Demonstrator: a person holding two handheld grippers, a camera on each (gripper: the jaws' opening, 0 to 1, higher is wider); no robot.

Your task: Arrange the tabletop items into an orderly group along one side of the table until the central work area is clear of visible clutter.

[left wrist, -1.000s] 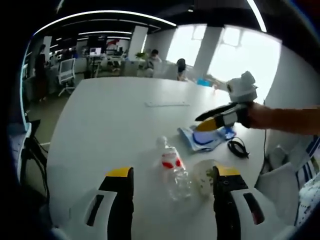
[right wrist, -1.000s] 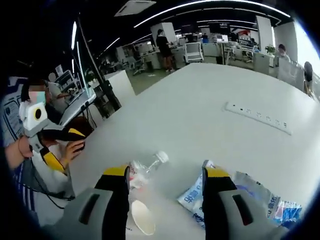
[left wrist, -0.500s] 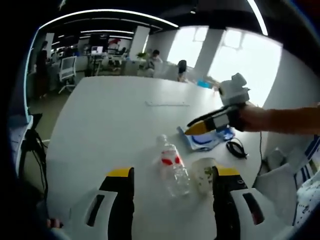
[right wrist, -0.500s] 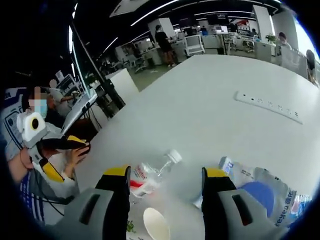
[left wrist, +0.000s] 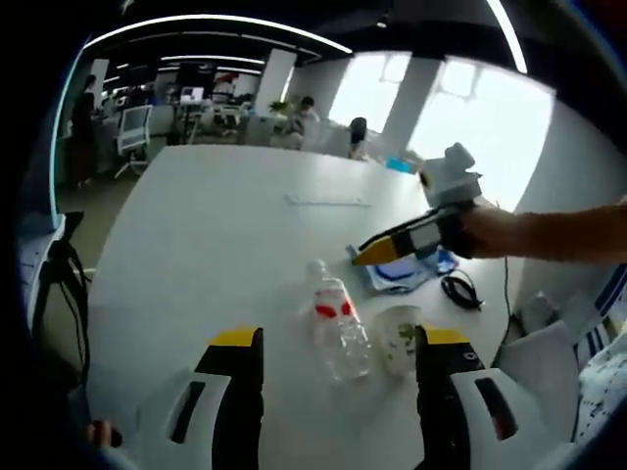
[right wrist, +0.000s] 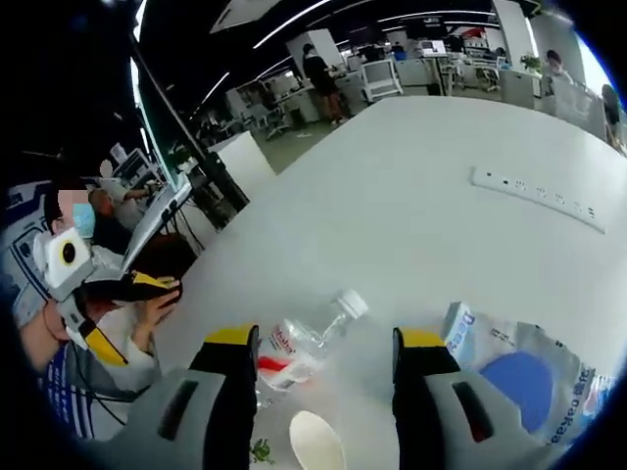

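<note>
1. Left gripper (left wrist: 333, 343) is wide open, holding nothing, over the white tabletop (left wrist: 216, 235).
2. Right gripper (right wrist: 323, 343) is likewise open and empty.
3. Clear crumpled plastic bottle (left wrist: 338, 328) with a red label lies beside a white paper cup (left wrist: 400, 338), with a blue-and-white plastic packet (left wrist: 402, 274) just beyond.

I see a white table (left wrist: 206, 225) running up the middle of the left gripper view. On it lie a clear plastic bottle (left wrist: 337, 328) at lower centre, a paper cup (left wrist: 397, 338) just right of it, a blue-and-white plastic bag (left wrist: 402, 274) and a black cord (left wrist: 463, 290) further right. A white power strip (left wrist: 328, 203) sits higher up.
</note>
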